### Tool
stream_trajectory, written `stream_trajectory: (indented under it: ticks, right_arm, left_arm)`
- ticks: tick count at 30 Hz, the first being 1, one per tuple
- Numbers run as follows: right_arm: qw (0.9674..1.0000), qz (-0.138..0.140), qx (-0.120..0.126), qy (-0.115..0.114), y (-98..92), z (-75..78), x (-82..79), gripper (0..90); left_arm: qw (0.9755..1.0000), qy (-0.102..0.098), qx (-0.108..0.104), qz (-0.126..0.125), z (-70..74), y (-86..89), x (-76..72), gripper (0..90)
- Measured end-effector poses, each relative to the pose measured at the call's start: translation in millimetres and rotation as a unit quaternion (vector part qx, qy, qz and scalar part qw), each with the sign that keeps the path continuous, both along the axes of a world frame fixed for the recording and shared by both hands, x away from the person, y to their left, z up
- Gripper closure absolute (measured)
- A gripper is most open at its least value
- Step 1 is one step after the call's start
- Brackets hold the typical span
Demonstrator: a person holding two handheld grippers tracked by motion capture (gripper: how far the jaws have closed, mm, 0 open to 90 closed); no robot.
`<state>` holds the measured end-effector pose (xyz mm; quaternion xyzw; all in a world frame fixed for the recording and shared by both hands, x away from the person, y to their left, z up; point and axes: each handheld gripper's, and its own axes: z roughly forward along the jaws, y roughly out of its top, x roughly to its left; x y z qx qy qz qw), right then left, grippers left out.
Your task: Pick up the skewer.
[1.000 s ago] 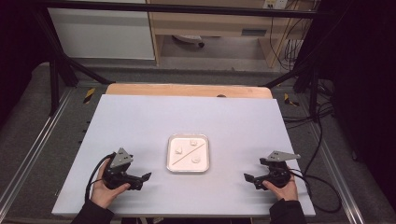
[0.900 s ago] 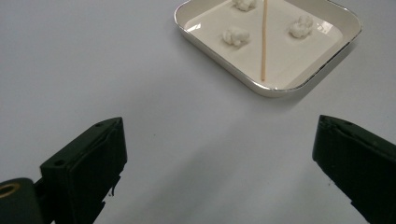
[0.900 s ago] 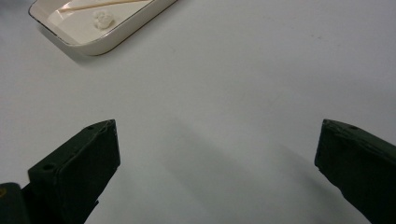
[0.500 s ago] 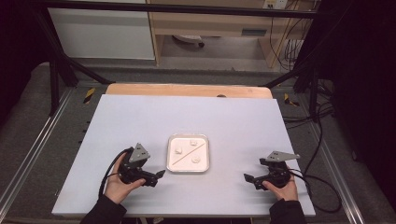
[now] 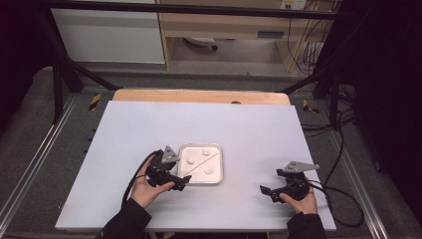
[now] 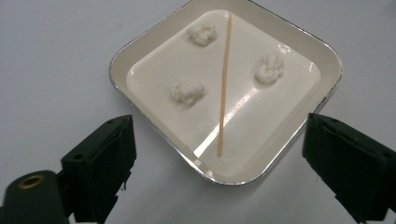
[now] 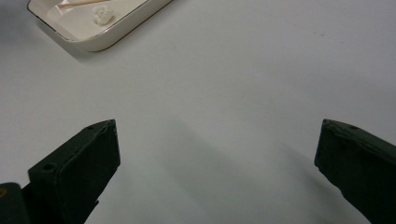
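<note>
The left gripper (image 5: 185, 178) has slid in to the tray's (image 5: 219, 175) left edge, its wide, empty jaws just starting to close around the thin, light, brittle wooden stick (image 6: 225, 84), best pinched gently at its near end.

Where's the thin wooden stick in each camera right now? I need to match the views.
High view: the wooden stick lies aslant in the white tray, by the left gripper.
Left gripper view: stick runs up the tray's middle, between three white lumps.
Right gripper view: its end at the top left.
Shared landmark: the tray's metallic rim.
</note>
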<state>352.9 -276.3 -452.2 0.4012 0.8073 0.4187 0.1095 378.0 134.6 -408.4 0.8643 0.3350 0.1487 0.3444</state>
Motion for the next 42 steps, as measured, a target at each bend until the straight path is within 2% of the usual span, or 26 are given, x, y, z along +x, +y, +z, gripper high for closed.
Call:
stream_trajectory:
  ticks: [2,7,8,11,16,24,31,36,42]
  right_arm:
    - [1.0,0.001,-0.001,0.0,0.0,-0.1,0.2,0.8]
    - [1.0,0.001,0.001,0.002,0.4,-0.1,0.0,0.8]
    - [1.0,0.001,0.002,0.003,0.6,-0.2,-0.1,0.9]
    - [1.0,0.001,0.002,0.002,0.6,-0.2,0.0,0.9]
    - [1.0,0.002,0.002,0.002,0.5,-0.1,-0.1,1.0]
    - [1.0,0.003,0.002,0.001,0.4,-0.1,0.0,1.0]
    - [1.0,0.003,0.002,0.001,0.4,-0.1,0.0,1.0]
    - [1.0,0.003,0.003,0.002,0.6,-0.1,-0.1,1.0]
    - [1.0,0.003,0.003,0.002,0.5,-0.1,0.0,1.1]
  left_arm:
    - [1.0,0.002,0.007,0.002,-2.3,-8.4,5.3,16.8]
    - [0.9999,0.012,0.011,0.0,-5.3,-16.9,11.0,25.3]
    - [0.9998,0.015,0.012,-0.001,-6.1,-18.9,12.1,30.1]
    - [0.9996,0.023,0.013,-0.004,-8.9,-23.8,15.1,36.3]
    - [0.9996,0.024,0.018,-0.003,-12.5,-28.8,17.4,50.9]
    - [0.9987,0.032,0.04,-0.004,-21.9,-32.2,20.0,67.9]
    - [0.9983,0.04,0.042,-0.001,-26.6,-29.6,23.2,78.2]
    - [0.9985,0.039,0.038,0.0,-27.3,-29.1,22.4,83.6]
    - [0.9986,0.03,0.043,-0.005,-27.9,-31.5,19.7,87.6]
